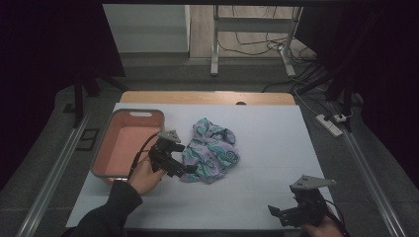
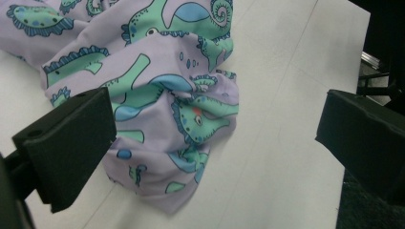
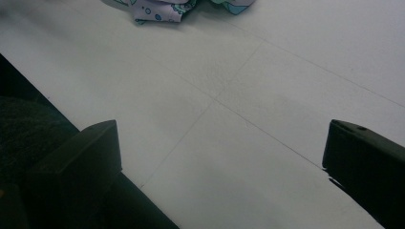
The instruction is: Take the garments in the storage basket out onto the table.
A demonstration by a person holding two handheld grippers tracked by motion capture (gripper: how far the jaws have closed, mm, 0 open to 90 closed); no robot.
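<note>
Here both grippers' fingers gape empty: left gripper (image 1: 184, 166) at cloth (image 1: 211, 149) edge, right gripper (image 1: 278, 214) near table (image 1: 276, 143) edge.

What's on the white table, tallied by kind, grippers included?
Crumpled lilac cloth with green dinosaur print: 1
Pink rectangular plastic bin: 1
Black two-jaw grippers: 2, left gripper open at the cloth's edge, right gripper open over the bare white table
Total: 4
</note>
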